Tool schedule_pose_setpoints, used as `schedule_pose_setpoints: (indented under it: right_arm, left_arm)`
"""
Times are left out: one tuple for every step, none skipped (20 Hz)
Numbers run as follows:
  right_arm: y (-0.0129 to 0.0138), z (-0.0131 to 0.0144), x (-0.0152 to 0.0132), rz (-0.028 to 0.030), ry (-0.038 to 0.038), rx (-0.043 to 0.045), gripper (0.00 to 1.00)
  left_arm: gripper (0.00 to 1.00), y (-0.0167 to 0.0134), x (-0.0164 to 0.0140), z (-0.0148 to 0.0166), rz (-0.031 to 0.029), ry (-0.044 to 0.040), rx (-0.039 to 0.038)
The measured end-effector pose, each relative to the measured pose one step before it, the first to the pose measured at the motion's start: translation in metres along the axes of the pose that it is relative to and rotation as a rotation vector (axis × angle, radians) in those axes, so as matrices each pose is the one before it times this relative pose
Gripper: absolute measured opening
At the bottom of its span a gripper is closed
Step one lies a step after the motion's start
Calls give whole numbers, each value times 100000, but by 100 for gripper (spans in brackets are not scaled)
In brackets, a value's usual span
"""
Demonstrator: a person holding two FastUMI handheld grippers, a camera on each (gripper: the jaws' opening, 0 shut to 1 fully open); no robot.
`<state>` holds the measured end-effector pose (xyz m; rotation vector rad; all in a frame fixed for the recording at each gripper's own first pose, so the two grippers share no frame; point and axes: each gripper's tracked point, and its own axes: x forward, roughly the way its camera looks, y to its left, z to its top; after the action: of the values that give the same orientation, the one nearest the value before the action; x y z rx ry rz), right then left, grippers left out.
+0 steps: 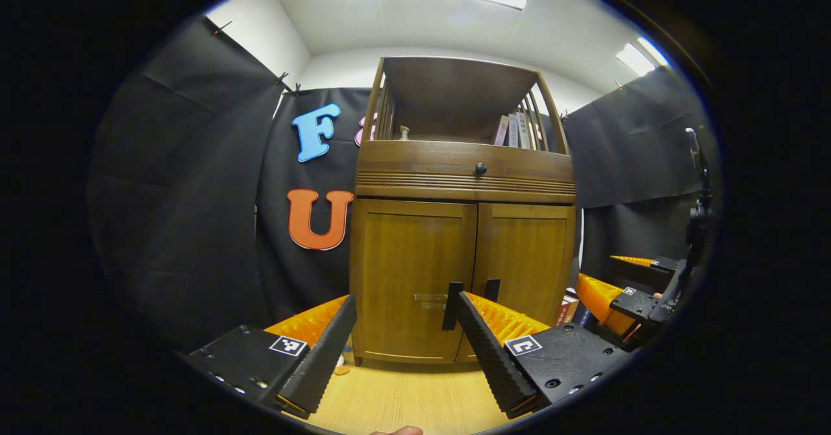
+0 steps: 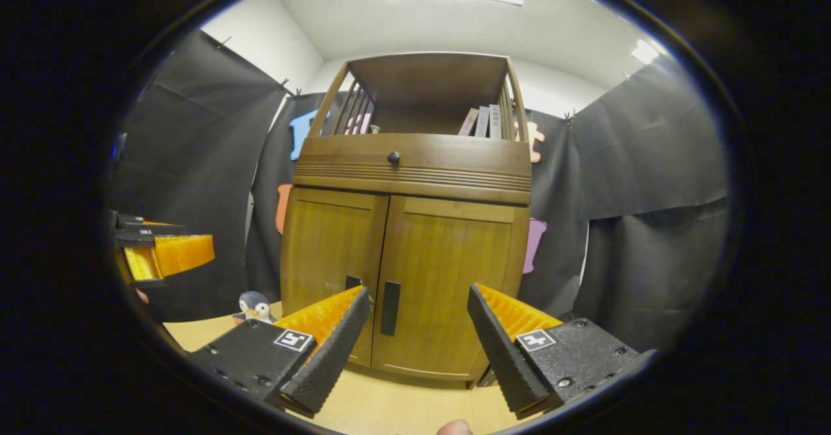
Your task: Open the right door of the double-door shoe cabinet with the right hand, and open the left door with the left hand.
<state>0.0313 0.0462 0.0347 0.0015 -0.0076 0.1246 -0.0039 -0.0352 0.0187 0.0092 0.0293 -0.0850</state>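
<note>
The wooden shoe cabinet (image 1: 464,182) stands ahead with both lower doors closed. In the left gripper view, the left door (image 1: 409,253) carries a dark vertical handle (image 1: 452,306) and the right door (image 1: 529,260) a second handle (image 1: 492,289). My left gripper (image 1: 406,298) is open a short way in front of the left door, holding nothing. My right gripper (image 2: 419,292) is open in front of the right door (image 2: 448,273), whose handle (image 2: 390,308) lies just inside its left finger. The left door's handle (image 2: 352,282) peeks out behind that finger. Each view shows the other gripper at its edge (image 1: 623,295) (image 2: 162,253).
A drawer with a round knob (image 1: 480,169) sits above the doors, and an open shelf holds books (image 1: 516,130). A small penguin toy (image 2: 253,306) stands on the wooden floor left of the cabinet. Books (image 1: 570,308) lie at its right foot. A dark stand (image 1: 698,214) rises at the far right.
</note>
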Motion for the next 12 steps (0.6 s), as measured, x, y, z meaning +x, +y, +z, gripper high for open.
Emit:
schedule_pose_setpoints:
  right_arm:
    - [112, -74, 447, 103, 170, 156, 99]
    - [92, -8, 417, -498, 334, -48, 99]
    - [-73, -67, 404, -226, 388, 38, 99]
    - [-23, -32, 455, -540, 566, -221, 99]
    - [-158, -256, 460, -756, 973, -197, 99]
    - [41, -70, 529, -17, 340, 189, 99]
    - [22, -198, 668, -437, 872, -122, 99]
    - [-27, -136, 514, -8, 573, 7, 99]
    - [-15, -285, 771, -221, 865, -184, 99]
    - [35, -268, 696, -270, 1077, -91, 99]
    - [234, -273, 711, 102, 782, 12, 99]
    - [128, -225, 644, -357, 1207, -208, 99]
  left_arm:
    - [95, 350, -42, 174, 843, -282, -117]
    - [95, 341, 1, 99, 648, -582, -3]
    - [95, 270, 23, 130, 679, -272, 83]
    - [95, 306, -190, 89, 573, -343, 352]
    - [95, 253, -107, 10, 695, -63, 320]
    - [95, 365, -92, 19, 680, -16, 313]
    - [95, 290, -127, 2, 738, -245, 181]
    - [95, 474, -60, -42, 745, 100, 95]
    - [95, 260, -100, -151, 535, 249, 142]
    - [95, 355, -100, -66, 780, 213, 331]
    - [95, 408, -128, -63, 790, 183, 388]
    - [95, 521, -38, 32, 1134, -67, 309]
